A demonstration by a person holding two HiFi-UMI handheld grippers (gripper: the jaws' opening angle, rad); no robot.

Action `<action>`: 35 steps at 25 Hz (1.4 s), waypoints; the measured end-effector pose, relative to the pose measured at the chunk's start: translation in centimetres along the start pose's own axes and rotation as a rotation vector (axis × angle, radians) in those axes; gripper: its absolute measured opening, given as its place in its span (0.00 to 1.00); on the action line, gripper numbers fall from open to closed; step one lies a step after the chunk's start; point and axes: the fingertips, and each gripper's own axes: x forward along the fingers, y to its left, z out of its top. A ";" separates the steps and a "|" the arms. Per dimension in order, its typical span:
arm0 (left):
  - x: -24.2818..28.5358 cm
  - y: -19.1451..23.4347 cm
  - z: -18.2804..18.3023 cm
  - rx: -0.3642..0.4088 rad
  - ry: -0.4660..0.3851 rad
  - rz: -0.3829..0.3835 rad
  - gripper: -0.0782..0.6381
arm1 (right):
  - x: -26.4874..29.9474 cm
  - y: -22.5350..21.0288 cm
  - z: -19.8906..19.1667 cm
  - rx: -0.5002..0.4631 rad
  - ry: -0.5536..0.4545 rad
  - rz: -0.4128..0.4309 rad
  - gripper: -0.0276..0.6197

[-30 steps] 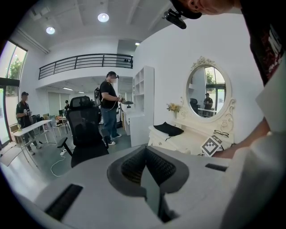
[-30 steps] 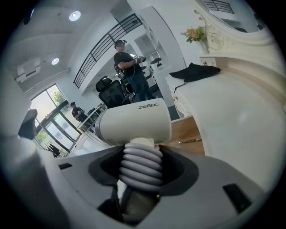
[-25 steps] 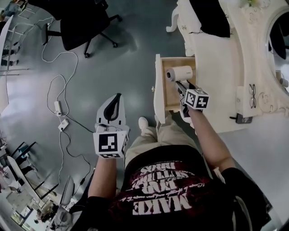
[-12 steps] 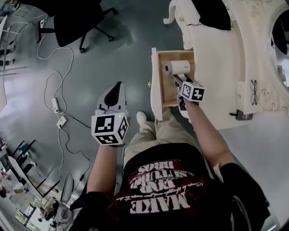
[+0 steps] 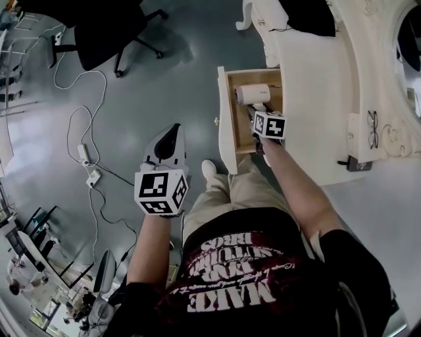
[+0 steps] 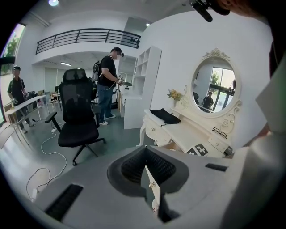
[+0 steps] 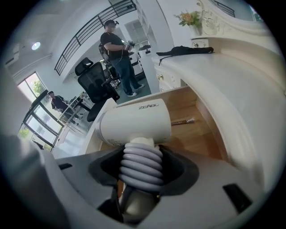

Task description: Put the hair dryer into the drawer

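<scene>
The white hair dryer (image 5: 253,94) hangs barrel-sideways over the open wooden drawer (image 5: 226,125) of the dressing table. My right gripper (image 5: 258,113) is shut on its grey ribbed handle (image 7: 140,163). In the right gripper view the dryer's barrel (image 7: 134,121) fills the middle, just above the drawer's wooden floor (image 7: 196,134); the right gripper (image 7: 140,172) clamps the handle from both sides. My left gripper (image 5: 171,141) hovers over the floor to the drawer's left, shut with nothing in it. In the left gripper view, the left gripper (image 6: 145,157) points toward the drawer's white front (image 6: 153,197).
The white dressing table (image 5: 316,85) carries glasses (image 5: 372,128), a black cloth (image 5: 309,13) and a dark device (image 5: 355,162). A thin metal item (image 7: 182,121) lies in the drawer. An office chair (image 5: 99,33) and cables (image 5: 85,155) are on the floor at left.
My right gripper has sunk with the hair dryer toward the drawer's inside. My left gripper has dropped a little and rolled slightly.
</scene>
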 end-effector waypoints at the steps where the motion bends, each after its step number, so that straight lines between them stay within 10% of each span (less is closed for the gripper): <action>1: -0.1 0.1 -0.1 0.004 0.003 0.000 0.12 | 0.4 0.1 -0.2 -0.008 0.014 -0.005 0.40; 13: -1.4 0.3 -1.7 0.016 0.036 -0.006 0.12 | 3.2 -0.4 -1.9 -0.027 0.165 -0.072 0.40; 35: -3.0 -0.6 0.0 0.055 0.012 -0.081 0.12 | -1.3 2.0 -2.5 -0.192 0.111 -0.047 0.60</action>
